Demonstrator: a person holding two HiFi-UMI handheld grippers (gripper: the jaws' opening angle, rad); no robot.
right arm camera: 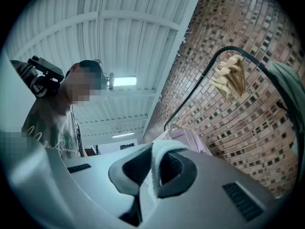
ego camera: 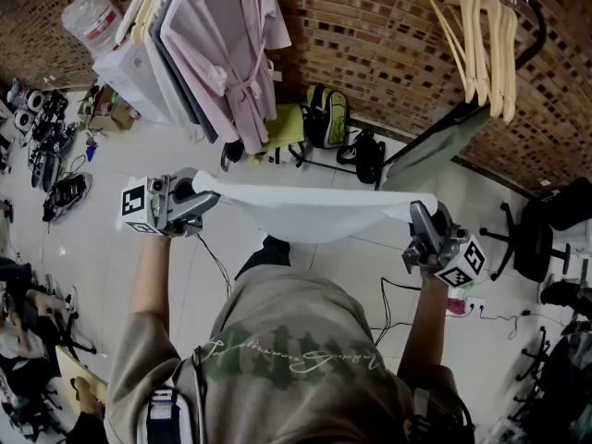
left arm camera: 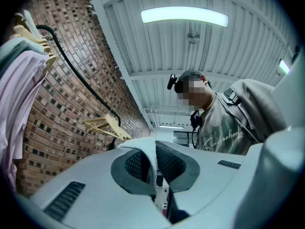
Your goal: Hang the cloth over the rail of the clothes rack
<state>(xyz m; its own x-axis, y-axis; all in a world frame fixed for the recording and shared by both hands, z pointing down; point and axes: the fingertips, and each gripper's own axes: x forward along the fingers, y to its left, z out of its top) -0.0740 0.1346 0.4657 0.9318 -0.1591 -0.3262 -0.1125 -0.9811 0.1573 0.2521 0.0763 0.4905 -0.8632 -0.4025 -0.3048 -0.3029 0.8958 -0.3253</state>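
A white cloth (ego camera: 305, 211) is stretched flat between both grippers at chest height. My left gripper (ego camera: 196, 192) is shut on the cloth's left corner, and a strip of white terry cloth (left arm camera: 151, 163) shows pinched between its dark pads. My right gripper (ego camera: 413, 213) is shut on the right corner, with a cloth edge (right arm camera: 156, 168) squeezed between its pads. The black rail of the clothes rack (ego camera: 532, 21) curves at the upper right above me. It also arcs along the brick wall as the rail (left arm camera: 81, 75) in the left gripper view and the rail (right arm camera: 200, 78) in the right gripper view.
Several wooden hangers (ego camera: 481, 35) hang from the rail at upper right. Pink and grey garments (ego camera: 217, 49) hang at upper left. Bags (ego camera: 326, 117) and a green chair stand by the brick wall. An office chair (ego camera: 536, 234) is at right, cables and gear (ego camera: 55, 192) at left.
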